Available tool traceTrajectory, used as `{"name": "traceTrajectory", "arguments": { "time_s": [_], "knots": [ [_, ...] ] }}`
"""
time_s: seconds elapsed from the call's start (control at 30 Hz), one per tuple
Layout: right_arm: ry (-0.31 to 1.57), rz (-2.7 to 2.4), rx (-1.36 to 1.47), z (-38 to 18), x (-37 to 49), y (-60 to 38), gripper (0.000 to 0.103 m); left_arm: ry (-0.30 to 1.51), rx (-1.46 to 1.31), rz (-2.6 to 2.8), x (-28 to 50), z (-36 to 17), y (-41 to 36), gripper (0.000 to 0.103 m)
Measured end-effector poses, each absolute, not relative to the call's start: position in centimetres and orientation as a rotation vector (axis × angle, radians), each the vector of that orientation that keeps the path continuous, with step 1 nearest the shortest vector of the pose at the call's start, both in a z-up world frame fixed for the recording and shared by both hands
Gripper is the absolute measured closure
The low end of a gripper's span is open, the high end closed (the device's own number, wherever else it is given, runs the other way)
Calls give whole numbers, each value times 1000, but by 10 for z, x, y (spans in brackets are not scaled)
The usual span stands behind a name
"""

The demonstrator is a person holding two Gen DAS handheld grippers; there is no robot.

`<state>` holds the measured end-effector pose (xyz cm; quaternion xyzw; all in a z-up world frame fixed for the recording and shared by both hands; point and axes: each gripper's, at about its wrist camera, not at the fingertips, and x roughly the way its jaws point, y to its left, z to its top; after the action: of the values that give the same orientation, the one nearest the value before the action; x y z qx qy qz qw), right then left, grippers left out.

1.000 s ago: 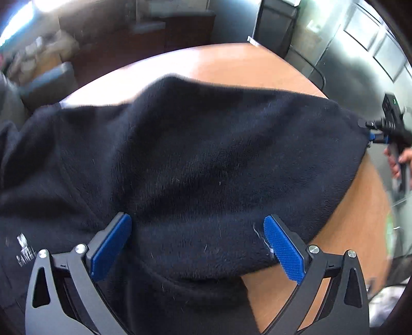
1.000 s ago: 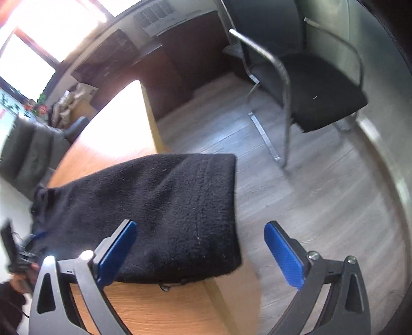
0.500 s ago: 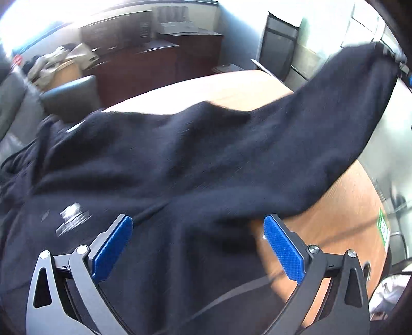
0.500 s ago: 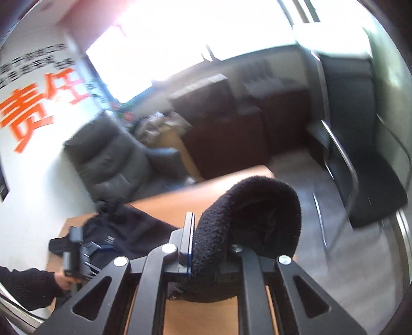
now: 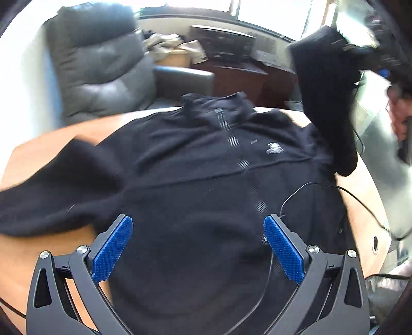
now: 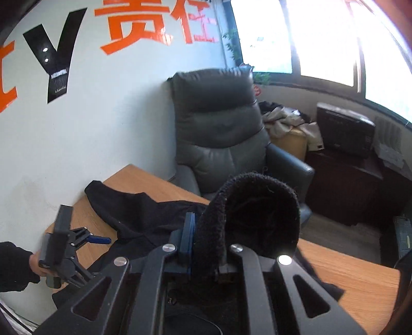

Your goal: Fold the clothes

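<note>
One wooden table under a black jacket — grey armchair behind; left gripper wide apart, right gripper clamped on its sleeve.

Left wrist camera: sits behind left claw, low over tabletop, looks forward and down across jacket toward armchair and window side. Right claw shows far right, blurred.

Right wrist camera: behind right claw, raised higher, close on sleeve, faces wall lettering and same armchair.

Shared: armchair, tabletop, jacket, cabinet under window; left claw seen lower left in right view.
</note>
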<state>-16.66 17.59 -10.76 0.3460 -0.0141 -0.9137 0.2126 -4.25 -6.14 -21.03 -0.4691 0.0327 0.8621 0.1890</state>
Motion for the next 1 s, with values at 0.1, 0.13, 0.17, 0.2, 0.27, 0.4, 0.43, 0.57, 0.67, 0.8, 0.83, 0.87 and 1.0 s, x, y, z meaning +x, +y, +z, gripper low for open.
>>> {"name": "traceTrajectory", "arguments": {
  "time_s": [0.1, 0.13, 0.17, 0.2, 0.27, 0.4, 0.43, 0.57, 0.67, 0.8, 0.83, 0.87, 1.0],
  "knots": [
    [-12, -2456, 1055, -166, -206, 113, 92, 71, -1340, 2430, -25, -211, -103, 0],
    [-13, -2422, 1093, -185, -219, 93, 92, 71, -1347, 2430, -21, -214, -112, 0],
    [1, -2396, 1122, -203, -228, 76, 92, 68, -1355, 2429, -18, -218, -118, 0],
    [34, -2375, 1149, -220, -234, 59, 92, 53, -1364, 2424, -16, -223, -125, 0],
    [101, -2338, 1206, -251, -244, 27, 92, 37, -1373, 2417, -15, -233, -131, 0],
    [114, -2337, 1278, -284, -252, 0, 89, 15, -1380, 2408, -12, -242, -140, 0],
    [101, -2338, 1280, -284, -251, 0, 86, 12, -1374, 2406, -12, -242, -141, 0],
    [58, -2334, 1198, -262, -232, 6, 66, 21, -1326, 2405, -12, -225, -137, 0],
    [53, -2354, 1050, -224, -201, 21, 18, 27, -1272, 2389, -22, -217, -125, 0],
    [151, -2490, 909, -185, -137, 92, 8, 45, -1258, 2309, -44, -233, -98, 0],
    [198, -2528, 901, -181, -120, 112, 7, 48, -1265, 2284, -49, -240, -91, 0],
    [248, -2561, 947, -189, -106, 133, 7, 51, -1275, 2258, -54, -247, -84, 0],
    [440, -2660, 1245, -239, -56, 214, 16, 146, -1357, 2188, -55, -285, -58, 0]
  ]
}}
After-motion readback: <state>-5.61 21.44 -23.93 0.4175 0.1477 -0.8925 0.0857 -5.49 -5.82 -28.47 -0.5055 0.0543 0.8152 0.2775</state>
